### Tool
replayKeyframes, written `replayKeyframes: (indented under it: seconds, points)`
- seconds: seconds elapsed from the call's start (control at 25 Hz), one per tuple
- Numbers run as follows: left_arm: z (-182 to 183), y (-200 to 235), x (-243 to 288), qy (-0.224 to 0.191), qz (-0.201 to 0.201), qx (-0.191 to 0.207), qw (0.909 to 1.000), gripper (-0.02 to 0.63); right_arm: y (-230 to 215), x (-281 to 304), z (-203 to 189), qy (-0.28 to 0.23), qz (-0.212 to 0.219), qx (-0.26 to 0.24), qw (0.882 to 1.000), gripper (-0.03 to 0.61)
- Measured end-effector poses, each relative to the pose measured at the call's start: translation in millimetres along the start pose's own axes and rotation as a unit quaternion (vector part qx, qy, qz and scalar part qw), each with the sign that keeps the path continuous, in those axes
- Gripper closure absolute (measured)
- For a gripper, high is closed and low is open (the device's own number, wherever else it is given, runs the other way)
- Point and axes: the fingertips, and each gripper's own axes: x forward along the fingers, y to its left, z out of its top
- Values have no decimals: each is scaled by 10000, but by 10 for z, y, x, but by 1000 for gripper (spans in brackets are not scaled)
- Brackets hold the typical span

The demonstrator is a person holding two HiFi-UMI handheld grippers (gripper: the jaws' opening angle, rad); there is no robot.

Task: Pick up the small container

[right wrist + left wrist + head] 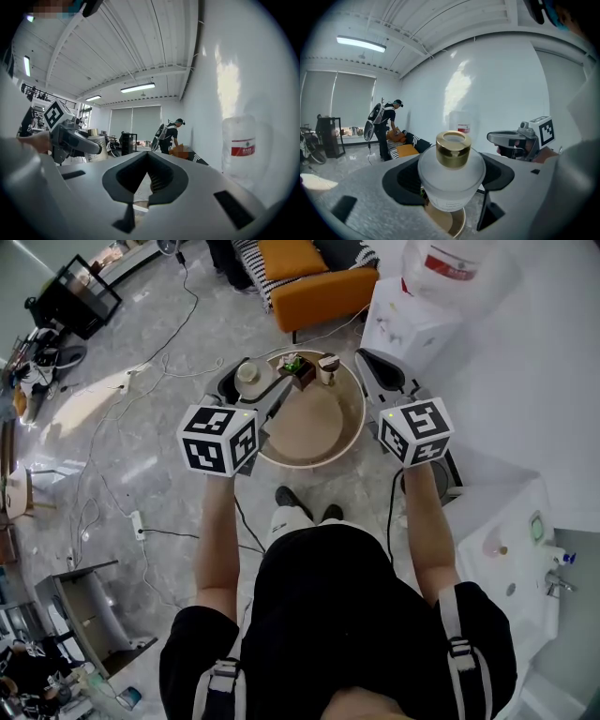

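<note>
Head view looks down on a grey marbled floor (141, 427) strewn with cables, with an orange sofa (314, 282) at the far side and a white water dispenser (412, 324) beside it on the right. Below these stands a round table (309, 432) with a pale wooden top and a raised rim.

The left gripper (246, 382) reaches over the table's far-left edge. Its jaws are clamped on the small container (451, 180), a squat frosted-glass bottle with a gold cap, held upright between them. In the left gripper view the table's rim shows below the bottle's base.

The right gripper (147, 185) sits over the table's far-right edge. Its jaws are pressed together with nothing between them.

At the table's far edge, between the two grippers, stand a small potted plant (296, 367) in a dark pot and, just beside it on the right, a small pale cup (328, 367) with a dark top.

In the left gripper view a person (389, 126) wearing a backpack bends over the sofa, well apart from the table.
</note>
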Motion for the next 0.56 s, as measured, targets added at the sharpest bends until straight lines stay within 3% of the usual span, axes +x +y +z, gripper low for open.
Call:
replayKeyframes:
  seconds: [0.56]
  points:
    - [-76, 71, 19, 47, 148, 20, 9999, 261, -68, -15, -8, 56, -63, -33, 10000, 575]
